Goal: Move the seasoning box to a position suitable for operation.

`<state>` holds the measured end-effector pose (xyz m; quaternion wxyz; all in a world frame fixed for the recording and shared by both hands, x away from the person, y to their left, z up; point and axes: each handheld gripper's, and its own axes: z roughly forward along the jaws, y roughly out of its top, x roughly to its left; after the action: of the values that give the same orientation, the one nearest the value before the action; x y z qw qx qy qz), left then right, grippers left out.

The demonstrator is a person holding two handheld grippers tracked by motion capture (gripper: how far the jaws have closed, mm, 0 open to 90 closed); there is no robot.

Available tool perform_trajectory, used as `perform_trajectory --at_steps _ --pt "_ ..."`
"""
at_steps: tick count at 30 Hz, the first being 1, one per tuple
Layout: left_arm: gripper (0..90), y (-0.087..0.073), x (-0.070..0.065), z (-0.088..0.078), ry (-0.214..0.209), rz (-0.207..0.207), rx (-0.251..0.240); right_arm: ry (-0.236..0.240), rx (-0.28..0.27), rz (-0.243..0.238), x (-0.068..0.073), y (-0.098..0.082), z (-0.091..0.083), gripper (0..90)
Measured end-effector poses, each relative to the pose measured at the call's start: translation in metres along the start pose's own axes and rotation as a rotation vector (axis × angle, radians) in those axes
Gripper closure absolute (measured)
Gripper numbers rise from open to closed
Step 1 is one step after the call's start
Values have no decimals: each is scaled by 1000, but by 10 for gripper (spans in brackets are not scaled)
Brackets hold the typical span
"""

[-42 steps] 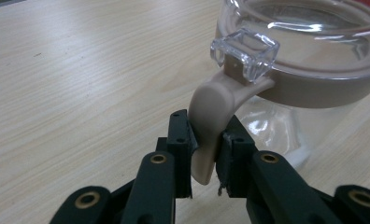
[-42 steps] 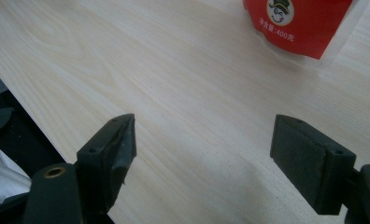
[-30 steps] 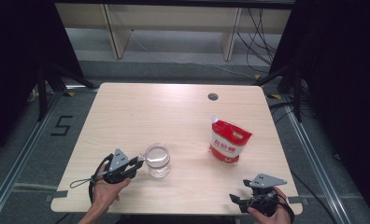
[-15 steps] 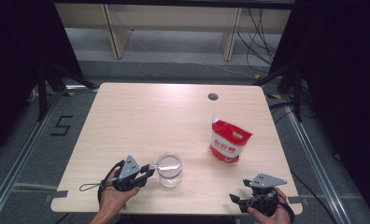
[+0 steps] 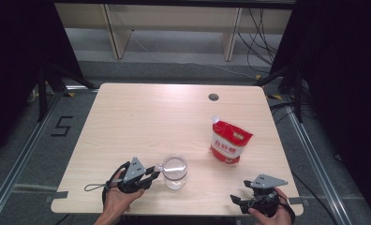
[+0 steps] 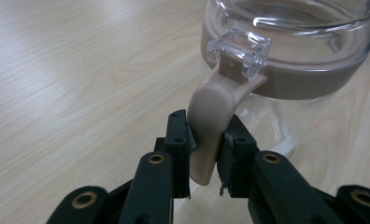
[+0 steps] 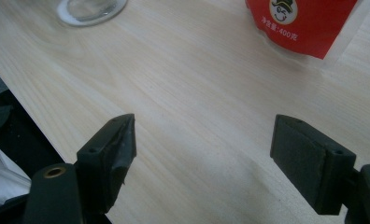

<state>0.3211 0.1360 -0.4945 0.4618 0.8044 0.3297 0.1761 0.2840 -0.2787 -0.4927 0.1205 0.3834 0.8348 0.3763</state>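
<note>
A clear glass jar stands near the table's front edge, left of centre. It has a beige tab clipped under a clear latch at its rim. My left gripper is shut on that tab, and the left gripper view shows both pads pressing its sides. A red pouch with white print stands upright to the right of the jar. At the front right corner my right gripper stands open with bare table between its jaws. That view has the pouch ahead and the jar's base at top left.
The light wooden table has a round cable hole near its far edge. Behind it is a pale shelf frame with cables hanging at the right. Black curtains flank both sides. The table's front edge lies close beneath both hands.
The left gripper and the jar have shifted to the right and slightly toward the front edge. The right gripper and the pouch have stayed put.
</note>
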Motion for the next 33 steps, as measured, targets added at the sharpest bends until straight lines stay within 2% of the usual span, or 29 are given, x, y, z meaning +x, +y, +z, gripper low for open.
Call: perform_trajectory --at_steps 2,3,5,6,7,8,9,10,11,12,13,14,16,17,21,22,25,26,27,29,30,31,33 --pt "753 0 0 1 -5 12 -4 3 7 12 0 0 -1 236" --pt "753 1 1 2 -2 17 -5 -11 4 18 0 -1 -1 236" --pt "753 1 0 2 1 14 -2 30 11 -2 -2 0 -1 236" --pt "753 1 1 2 0 24 -1 30 11 -2 -2 0 -1 236" --pt "753 1 1 3 -7 32 -9 22 13 16 -1 -1 -1 236" --pt "752 1 -1 3 -13 8 -9 -2 14 42 3 -1 -2 236" --pt "752 1 -1 5 -21 11 -14 -11 4 14 1 -1 -2 236" --pt "752 2 -4 6 -23 -4 -22 -2 13 22 3 -1 -2 237" --pt "752 2 -3 7 -25 17 -20 11 4 -16 1 0 0 237" --pt "752 4 -3 7 -20 33 -15 -6 9 -8 2 0 -1 237" --pt "752 4 -5 9 -26 1 -20 -1 16 -6 3 0 0 237" --pt "752 4 -5 9 -22 2 -16 -1 16 -6 3 0 0 237" --pt "751 6 -5 11 -35 29 -18 2 22 -6 3 0 0 237" --pt "751 6 -7 12 -33 6 -14 -3 18 -14 3 0 0 237" --pt "749 7 -8 14 -42 28 -21 -3 19 -14 3 0 1 237" --pt "748 6 -9 15 -50 4 -25 -2 19 -12 3 0 1 237" --pt "733 5 -6 16 -67 -3 -39 -1 24 -5 5 0 1 237" --pt "719 6 -5 15 -74 8 -32 -4 23 -13 5 0 2 237" --pt "686 5 -6 15 -78 -24 -29 -4 23 -12 5 0 2 237" --pt "592 5 -7 14 -77 -24 -25 5 19 -20 4 0 2 237" --pt "573 5 -7 13 -81 -26 -24 7 18 -24 4 0 2 237" --pt "538 5 -8 12 -86 -26 -21 -4 15 -36 3 0 2 237" --pt "441 5 -8 9 -93 -33 -15 5 20 -29 3 0 2 237"
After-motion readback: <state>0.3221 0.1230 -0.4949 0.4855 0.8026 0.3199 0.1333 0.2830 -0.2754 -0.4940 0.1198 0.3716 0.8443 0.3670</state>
